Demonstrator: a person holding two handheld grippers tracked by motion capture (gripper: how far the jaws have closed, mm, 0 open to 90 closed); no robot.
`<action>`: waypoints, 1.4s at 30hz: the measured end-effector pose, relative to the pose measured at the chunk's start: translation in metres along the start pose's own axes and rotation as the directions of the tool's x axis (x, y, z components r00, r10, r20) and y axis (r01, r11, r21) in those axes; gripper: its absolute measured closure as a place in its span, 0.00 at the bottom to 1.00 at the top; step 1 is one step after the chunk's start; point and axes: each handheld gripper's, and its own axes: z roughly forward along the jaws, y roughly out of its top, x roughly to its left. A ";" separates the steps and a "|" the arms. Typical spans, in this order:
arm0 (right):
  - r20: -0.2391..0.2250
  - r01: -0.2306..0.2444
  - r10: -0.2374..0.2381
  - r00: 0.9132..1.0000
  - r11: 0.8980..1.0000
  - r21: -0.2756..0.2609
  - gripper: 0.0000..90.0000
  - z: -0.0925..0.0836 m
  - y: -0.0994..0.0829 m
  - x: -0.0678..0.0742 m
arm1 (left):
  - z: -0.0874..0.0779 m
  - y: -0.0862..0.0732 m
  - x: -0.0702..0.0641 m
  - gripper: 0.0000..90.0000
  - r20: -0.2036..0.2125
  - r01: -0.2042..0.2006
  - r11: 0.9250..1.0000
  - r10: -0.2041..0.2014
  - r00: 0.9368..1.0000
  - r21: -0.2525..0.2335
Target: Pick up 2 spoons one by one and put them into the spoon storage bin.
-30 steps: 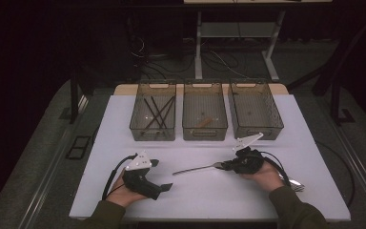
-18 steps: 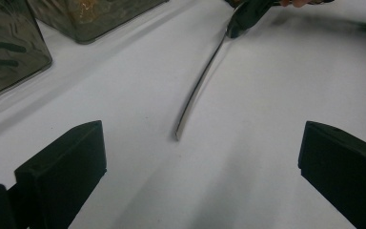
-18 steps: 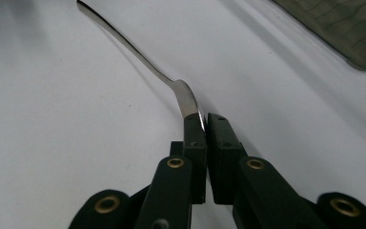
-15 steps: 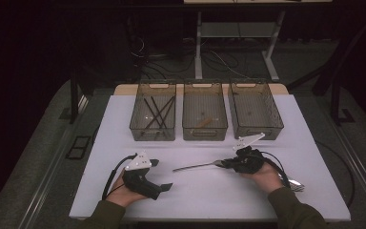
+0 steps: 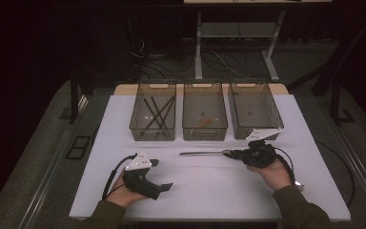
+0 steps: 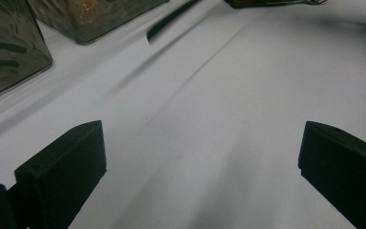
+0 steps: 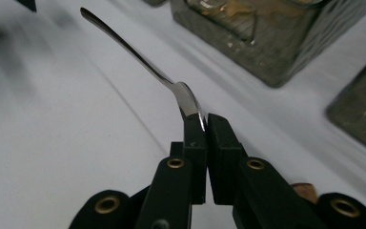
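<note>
Silver metal spoon (image 7: 138,59) sat pinched by its bowl in your right hand-held gripper (image 7: 205,125), jaws closed tight on it, handle pointing left above the white worktop (image 5: 209,186). Your left hand-held gripper (image 5: 158,179) rested wide open, holding nothing. Behind, three smoky transparent plastic bins stood in a row: the left bin (image 5: 153,113) held dark sticks (image 5: 156,112), the middle bin (image 5: 204,112) a small brown piece (image 5: 205,122); what the right bin (image 5: 254,111) held you could not tell.

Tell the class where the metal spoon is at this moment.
In the high view the spoon is clamped at its bowl end in the right gripper, its handle pointing left in front of the middle bin.
</note>
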 end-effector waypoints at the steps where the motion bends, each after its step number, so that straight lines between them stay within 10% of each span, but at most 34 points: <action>1: 0.008 -0.002 0.002 1.000 1.000 -0.007 0.96 -0.002 0.001 -0.001 | 0.000 0.000 0.000 0.01 0.000 0.000 1.000 0.000 1.000 0.000; 18: 0.139 -0.071 0.089 0.986 0.989 -0.126 0.96 -0.035 0.019 -0.017 | 0.002 0.001 -0.002 0.01 0.005 -0.007 1.000 0.007 1.000 0.001; 42: 0.350 -0.205 0.242 0.905 0.969 -0.140 0.96 0.013 0.085 -0.042 | 0.005 0.001 -0.002 0.01 0.012 -0.015 1.000 0.015 1.000 0.005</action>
